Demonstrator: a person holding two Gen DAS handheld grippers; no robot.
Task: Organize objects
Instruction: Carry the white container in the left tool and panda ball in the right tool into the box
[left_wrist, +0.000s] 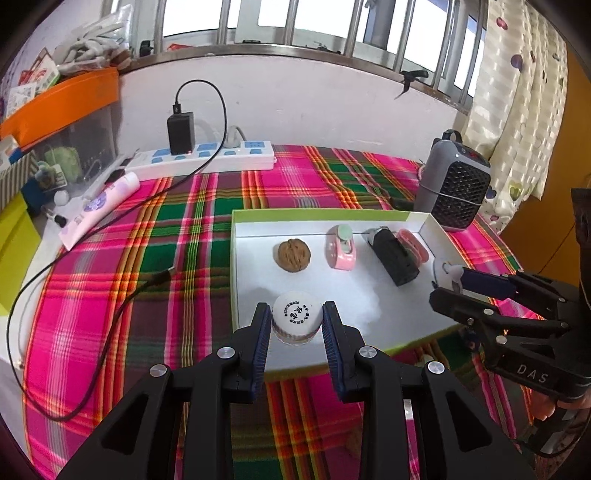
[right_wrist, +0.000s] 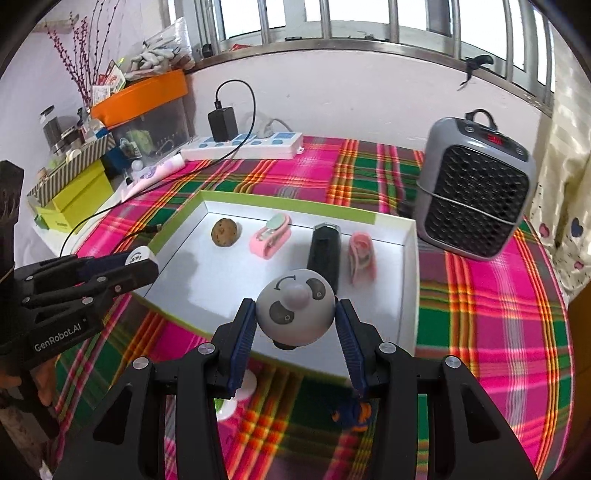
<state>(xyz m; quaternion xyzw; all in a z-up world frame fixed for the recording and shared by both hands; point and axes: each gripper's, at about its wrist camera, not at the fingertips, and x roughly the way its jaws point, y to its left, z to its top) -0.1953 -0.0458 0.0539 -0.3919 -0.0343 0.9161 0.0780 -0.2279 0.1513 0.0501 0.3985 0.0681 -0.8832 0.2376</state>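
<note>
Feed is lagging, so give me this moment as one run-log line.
left hand-held gripper: shut on white cap jar | right hand-held gripper: shut on panda ball | both over white tray | tray: walnut

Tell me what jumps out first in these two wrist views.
The loud pink-green plaid cloth covers the whole table, with a white tray at its centre holding a walnut, pink clips and a black block in a row. Each gripper grips something over the tray's near edge: the left gripper a white-capped jar, the right gripper a round panda-face toy. A grey heater stands behind the tray's right end.
</note>
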